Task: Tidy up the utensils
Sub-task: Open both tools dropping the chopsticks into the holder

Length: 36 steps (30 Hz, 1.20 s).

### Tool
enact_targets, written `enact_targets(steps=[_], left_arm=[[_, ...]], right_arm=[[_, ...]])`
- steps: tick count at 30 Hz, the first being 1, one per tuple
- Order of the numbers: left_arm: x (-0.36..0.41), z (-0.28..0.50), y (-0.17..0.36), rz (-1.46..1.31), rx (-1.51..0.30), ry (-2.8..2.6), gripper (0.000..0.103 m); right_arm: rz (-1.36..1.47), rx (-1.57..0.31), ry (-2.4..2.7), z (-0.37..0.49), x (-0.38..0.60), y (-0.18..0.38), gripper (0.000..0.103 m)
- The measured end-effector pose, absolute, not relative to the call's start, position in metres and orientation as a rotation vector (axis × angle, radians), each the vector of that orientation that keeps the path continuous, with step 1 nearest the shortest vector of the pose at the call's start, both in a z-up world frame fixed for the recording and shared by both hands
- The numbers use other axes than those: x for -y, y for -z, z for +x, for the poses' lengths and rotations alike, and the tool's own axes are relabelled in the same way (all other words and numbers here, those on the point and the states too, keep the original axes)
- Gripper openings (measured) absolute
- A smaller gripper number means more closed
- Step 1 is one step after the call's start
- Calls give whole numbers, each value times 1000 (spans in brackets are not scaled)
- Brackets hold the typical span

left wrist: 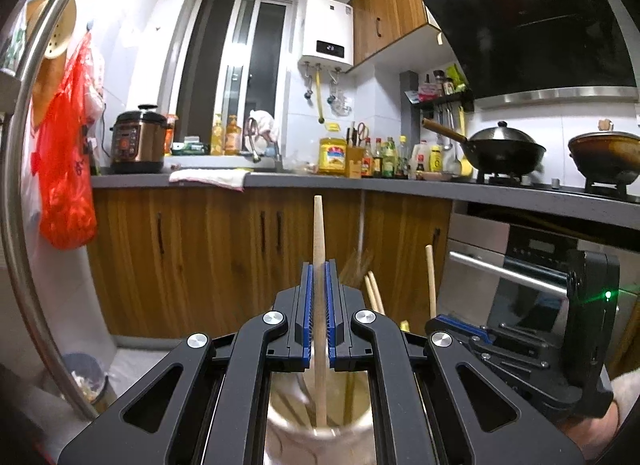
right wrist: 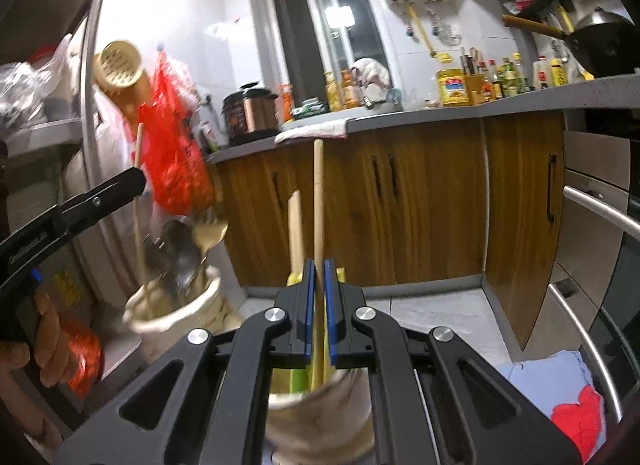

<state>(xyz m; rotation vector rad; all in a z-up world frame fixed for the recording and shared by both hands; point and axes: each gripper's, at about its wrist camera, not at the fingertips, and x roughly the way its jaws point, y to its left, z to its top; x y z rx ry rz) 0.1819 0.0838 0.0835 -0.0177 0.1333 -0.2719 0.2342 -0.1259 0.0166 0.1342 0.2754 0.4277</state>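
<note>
Left wrist view: the left gripper [left wrist: 319, 285] points level across the kitchen, its blue-padded fingers [left wrist: 306, 305] clenched on a pale, tapered wooden stick [left wrist: 319, 233] standing upright. The stick's lower end sits in a blurred cream holder [left wrist: 320, 421] just below. To the right, the right gripper [left wrist: 520, 345] shows side-on.

Right wrist view: the right gripper [right wrist: 319, 285] is grasping a round wooden handle [right wrist: 318, 201], upright, rising from a second pale cup [right wrist: 320, 413], apparently ceramic. At left, the cream holder [right wrist: 172, 313] carries metal spoons [right wrist: 180, 253].
</note>
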Motion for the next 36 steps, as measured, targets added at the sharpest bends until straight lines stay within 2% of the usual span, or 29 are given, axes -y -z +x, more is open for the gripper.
enact_targets(steps=[11,21,22,23,24,26,29,31,33,35,36], left_arm=[[-71,185,-55,23,-269,327,7],[-62,191,-52,44,-288,349,9],[-62,192,-53,43,-290,344,20],[-63,192,-54,38,-286,341,38],[-65,192,-56,24,-281,345,43],[-68,192,-59,5,-285,351,47],[-68,190,-62,-4,-301,350,51],[-69,183,-68,-10,-302,345,54],[-71,173,-73,-17,-300,337,62],[-74,162,-79,-26,-303,323,68],[-76,155,-82,-31,-314,312,69]], right_arm=[[104,-333,-434,224,122,-8,5],[133,-353,-423,229,129,-7,6],[138,-357,-431,229,129,-8,6],[137,-363,-435,230,129,-8,7],[134,-367,-433,230,129,-8,7],[124,-373,-428,230,128,-8,9],[130,-405,-427,228,129,-9,27],[139,-425,-429,226,132,-12,28],[138,-445,-420,219,136,-16,33],[137,-470,-417,210,142,-22,47],[137,-484,-414,205,144,-24,49]])
